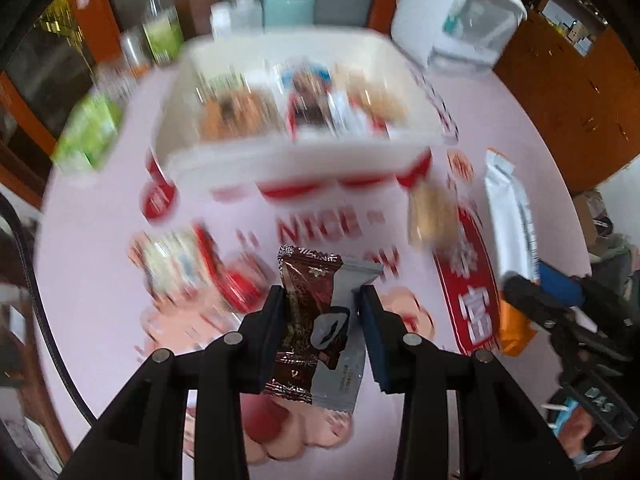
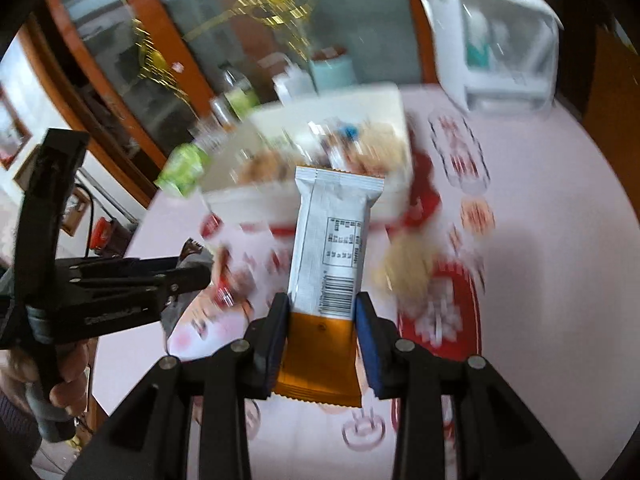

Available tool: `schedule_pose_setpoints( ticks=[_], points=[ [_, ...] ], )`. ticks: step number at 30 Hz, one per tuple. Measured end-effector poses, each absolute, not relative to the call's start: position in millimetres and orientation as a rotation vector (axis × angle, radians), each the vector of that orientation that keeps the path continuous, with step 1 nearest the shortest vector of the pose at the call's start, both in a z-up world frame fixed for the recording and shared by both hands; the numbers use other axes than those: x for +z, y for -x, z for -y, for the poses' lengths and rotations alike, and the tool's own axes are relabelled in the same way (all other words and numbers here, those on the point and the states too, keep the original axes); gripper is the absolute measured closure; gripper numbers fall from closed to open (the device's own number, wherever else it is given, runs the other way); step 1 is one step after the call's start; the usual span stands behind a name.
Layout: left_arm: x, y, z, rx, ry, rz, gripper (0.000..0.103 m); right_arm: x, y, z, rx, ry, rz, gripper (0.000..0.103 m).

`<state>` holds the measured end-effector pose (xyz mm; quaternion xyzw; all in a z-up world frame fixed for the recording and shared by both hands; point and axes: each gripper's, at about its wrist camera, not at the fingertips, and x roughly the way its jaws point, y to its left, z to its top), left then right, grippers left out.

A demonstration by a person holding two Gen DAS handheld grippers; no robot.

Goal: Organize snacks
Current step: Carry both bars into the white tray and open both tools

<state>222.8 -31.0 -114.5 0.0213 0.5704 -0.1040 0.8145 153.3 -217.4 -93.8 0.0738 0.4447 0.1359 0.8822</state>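
Pink printed tablecloth [image 1: 100,208] fills most of both views; its far edge runs along the top, against wooden cabinets.

White bin [image 1: 288,156], upper centre of the left wrist view, upper middle of the right wrist view. Already holds several snacks, too blurred to name or sort into compartments. Near wall faces both grippers.

White appliance [image 1: 460,12], upper right, just beyond the bin's right corner. Bottles and a green carton [image 1: 88,132], upper left, crowd the bin's left side.

Left gripper [image 1: 320,300], lower centre of its own view: jaws pinching a brown-and-grey wrapper [image 1: 316,320] crosswise, clear of the table.

Right gripper [image 2: 322,304], lower centre of its view: jaws pinching a white-and-orange bar [image 2: 328,264] at the colour join, white end pointing up-frame toward the bin.

Loose on the cloth: a tan packet [image 1: 430,216], centre right, and a pale packet [image 1: 176,260], centre left.

Step, as judged: both pieces lifted, in transit to the bin. Next move calls for clearing the near rim, then letting go over a free spot inside.

Room: open cloth lies between grippers and bin. The two grippers are close side by side; the appliance and bottles narrow the flanks, so a straight approach over the near wall looks safest.
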Motion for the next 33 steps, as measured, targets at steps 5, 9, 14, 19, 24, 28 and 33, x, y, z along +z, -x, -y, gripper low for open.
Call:
schedule_pose_setpoints(
  ticks=[5,9,14,19,24,28,33],
  points=[
    [-60,-260,27,-0.189,-0.090,-1.090,0.067,-31,-187,206,0.304,-0.097,-0.797,0.069],
    [-29,-289,27,-0.164,-0.124,-1.012,0.067,7,-216,193,0.295,-0.030,-0.733,0.069],
    [-21,-340,24,-0.126,-0.103,-1.023,0.067,23,-268,176,0.272,0.031,-0.744,0.069],
    [-46,-398,16,-0.093,-0.039,-1.075,0.067,8,-325,168,0.230,0.044,-0.809,0.069],
    [-71,-438,8,-0.050,-0.012,-1.102,0.066,-9,-367,167,0.182,0.041,-0.857,0.069],
    [-89,-459,6,-0.031,-0.017,-1.120,0.066,-31,-395,169,0.171,0.003,-0.916,0.069],
    [-111,-474,10,-0.035,-0.024,-1.149,0.066,-60,-413,168,0.171,-0.023,-0.977,0.069]
  ],
)
